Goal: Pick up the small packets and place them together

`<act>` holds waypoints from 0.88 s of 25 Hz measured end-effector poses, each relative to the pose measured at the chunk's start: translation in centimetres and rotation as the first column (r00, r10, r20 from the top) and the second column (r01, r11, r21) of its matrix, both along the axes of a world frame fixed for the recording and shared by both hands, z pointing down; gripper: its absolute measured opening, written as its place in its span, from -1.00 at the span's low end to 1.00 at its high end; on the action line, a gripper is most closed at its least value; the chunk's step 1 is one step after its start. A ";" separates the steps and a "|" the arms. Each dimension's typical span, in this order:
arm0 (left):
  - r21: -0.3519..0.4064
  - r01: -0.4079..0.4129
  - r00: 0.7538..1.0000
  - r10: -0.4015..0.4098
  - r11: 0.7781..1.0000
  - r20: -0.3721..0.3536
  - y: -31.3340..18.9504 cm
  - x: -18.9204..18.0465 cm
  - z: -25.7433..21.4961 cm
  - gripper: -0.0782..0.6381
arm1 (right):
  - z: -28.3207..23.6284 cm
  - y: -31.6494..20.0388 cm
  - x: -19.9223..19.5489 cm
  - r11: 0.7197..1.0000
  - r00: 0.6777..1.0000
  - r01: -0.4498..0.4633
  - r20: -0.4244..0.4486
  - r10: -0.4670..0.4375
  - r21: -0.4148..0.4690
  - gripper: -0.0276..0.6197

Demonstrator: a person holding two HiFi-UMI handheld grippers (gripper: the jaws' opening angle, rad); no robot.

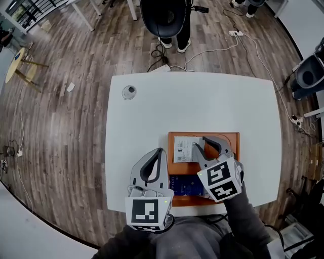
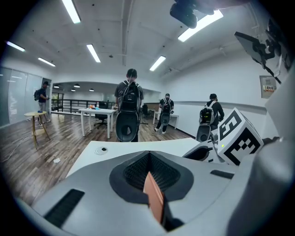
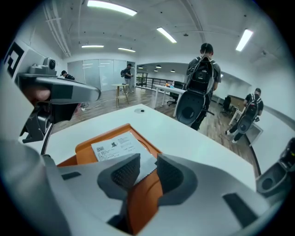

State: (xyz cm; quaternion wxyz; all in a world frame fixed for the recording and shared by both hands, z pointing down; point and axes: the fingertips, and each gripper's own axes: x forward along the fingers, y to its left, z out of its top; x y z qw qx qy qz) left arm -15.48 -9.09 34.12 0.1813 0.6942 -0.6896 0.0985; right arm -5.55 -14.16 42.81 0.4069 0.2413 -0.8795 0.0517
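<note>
We judge the white packet [image 3: 115,146] light, limp and slick; best pinched at its serrated edge; right gripper [image 3: 147,167] spread over it, not gripping; left gripper [image 2: 149,159] pressed together.

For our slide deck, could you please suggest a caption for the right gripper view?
Open right gripper poised over a white packet lying in an orange tray on a white table.

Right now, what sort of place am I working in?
Probably an open-plan office or lab. There are long ceiling strip lights, a wood-look floor, another white desk further back, and a black office chair by your white table.
</note>
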 end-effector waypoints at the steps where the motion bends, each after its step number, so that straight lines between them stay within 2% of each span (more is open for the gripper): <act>1: 0.000 0.002 1.000 -0.002 1.000 -0.001 0.0 -0.1 0.1 -0.79 | -0.1 -0.2 0.0 1.000 1.000 -0.005 0.006 0.005 0.008 -0.60; 6: 0.003 0.000 1.000 0.000 1.000 -0.002 0.4 -0.2 -0.3 -0.79 | -2.0 -0.6 0.0 0.997 0.999 -0.034 0.037 0.031 0.062 -0.60; 11: 0.039 -0.026 1.000 0.026 0.999 0.003 1.0 0.4 -1.2 -0.79 | -3.7 0.1 0.7 0.992 0.998 -0.054 0.045 0.049 0.116 -0.60; 22: 0.056 -0.151 0.988 0.152 0.987 -0.002 3.5 3.7 -1.7 -0.79 | -3.6 5.3 3.8 0.985 0.991 -0.132 0.044 0.128 0.107 -0.60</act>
